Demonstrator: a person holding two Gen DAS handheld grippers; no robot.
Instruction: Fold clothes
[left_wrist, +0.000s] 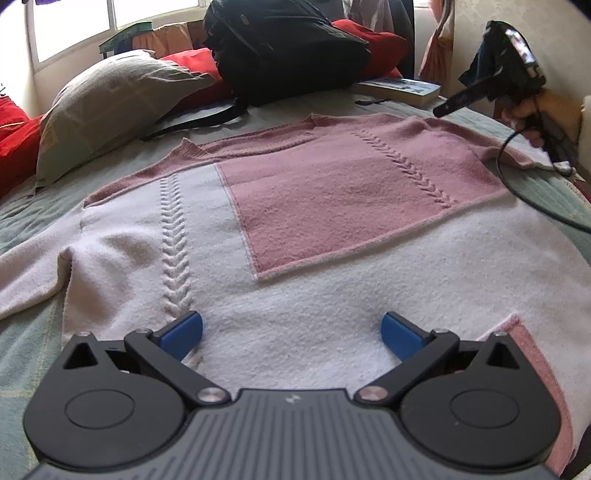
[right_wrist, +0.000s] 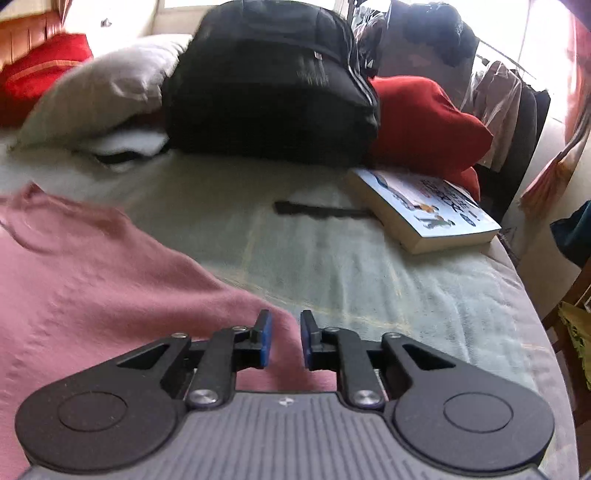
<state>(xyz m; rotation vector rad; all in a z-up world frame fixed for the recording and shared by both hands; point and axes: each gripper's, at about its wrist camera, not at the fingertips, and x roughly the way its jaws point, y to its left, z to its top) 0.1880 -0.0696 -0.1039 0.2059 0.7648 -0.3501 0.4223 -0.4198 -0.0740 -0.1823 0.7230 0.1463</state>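
Left gripper (left_wrist: 291, 332) and right gripper (right_wrist: 286, 339) showing black linkage arms, blue ribbed pads (left_wrist: 183, 334), silver screws, grey ridged bodies; black cable (left_wrist: 517, 188) trailing; bare-skinned hand (left_wrist: 543, 114).

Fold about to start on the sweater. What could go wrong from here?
1. The right gripper has its jaws narrowed around the pink edge of the sweater but a gap shows; the knit may slip out on the lift.
2. Its cable trails across the sweater and could snag.
3. The left gripper is wide open over the white hem, holding nothing there.
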